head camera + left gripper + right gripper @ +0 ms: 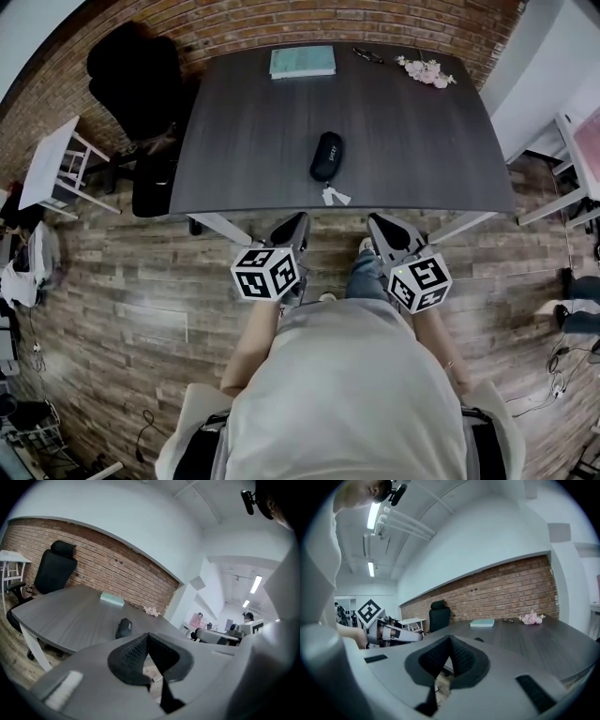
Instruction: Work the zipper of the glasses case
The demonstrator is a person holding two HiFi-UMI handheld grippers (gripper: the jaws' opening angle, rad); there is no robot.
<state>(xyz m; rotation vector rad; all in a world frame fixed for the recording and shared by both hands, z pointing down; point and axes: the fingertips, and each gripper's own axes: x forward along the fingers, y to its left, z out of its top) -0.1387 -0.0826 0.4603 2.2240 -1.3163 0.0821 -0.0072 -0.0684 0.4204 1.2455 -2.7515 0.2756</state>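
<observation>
Black oval glasses case (326, 156) lies on the dark grey desk (244, 122), seemingly a white tag (335, 196) beside it; left claw (298, 222) and right claw (380, 224) both pressed together, empty.

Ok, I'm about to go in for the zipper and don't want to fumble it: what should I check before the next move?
1. Glasses case within reach, near the table's front edge: ok.
2. Left gripper empty: ok, jaws shut on nothing.
3. Right gripper empty: ok, jaws shut on nothing.
4. Jaws open for a grasp: not ok, both shut.
5. Grippers at the case: not ok, both short of the table edge.
6. Zipper open or closed: cannot tell, too small to see.
</observation>
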